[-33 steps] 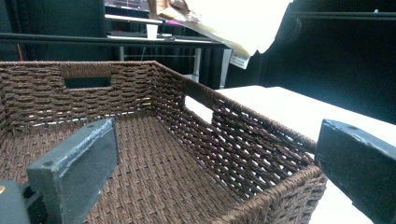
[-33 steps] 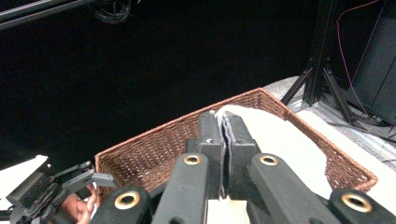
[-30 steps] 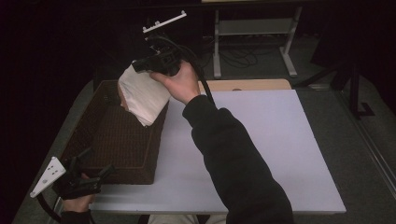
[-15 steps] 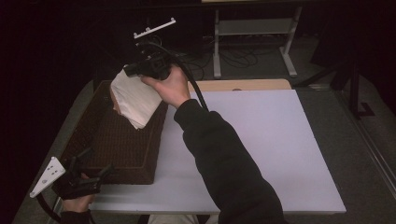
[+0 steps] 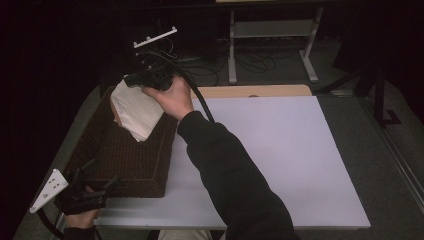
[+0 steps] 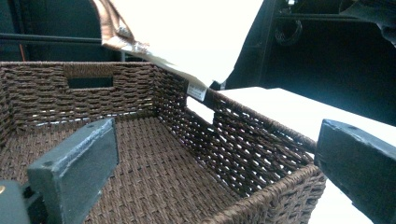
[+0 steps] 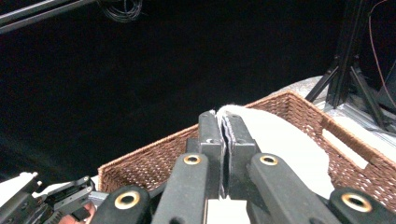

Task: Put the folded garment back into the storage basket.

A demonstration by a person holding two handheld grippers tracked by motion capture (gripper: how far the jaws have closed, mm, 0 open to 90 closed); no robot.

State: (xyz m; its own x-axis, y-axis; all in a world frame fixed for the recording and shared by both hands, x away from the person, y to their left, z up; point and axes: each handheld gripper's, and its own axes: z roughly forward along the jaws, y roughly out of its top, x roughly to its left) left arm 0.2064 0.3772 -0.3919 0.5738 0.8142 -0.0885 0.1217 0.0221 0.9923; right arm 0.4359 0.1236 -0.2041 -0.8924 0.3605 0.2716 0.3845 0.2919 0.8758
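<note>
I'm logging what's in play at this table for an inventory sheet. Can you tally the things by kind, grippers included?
Woven brown basket: 1
White folded cloth: 1, pinched in the right gripper above the basket
Handheld grippers: 2, the right gripper and the left gripper, which is open at the basket's near corner
White table: 1
Total: 5

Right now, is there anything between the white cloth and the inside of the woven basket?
Nothing visible. The right gripper holds the white cloth over the woven basket, whose floor looks bare. The cloth's lower edge hangs by the basket's right wall. The left gripper waits, open, at the near corner.
</note>
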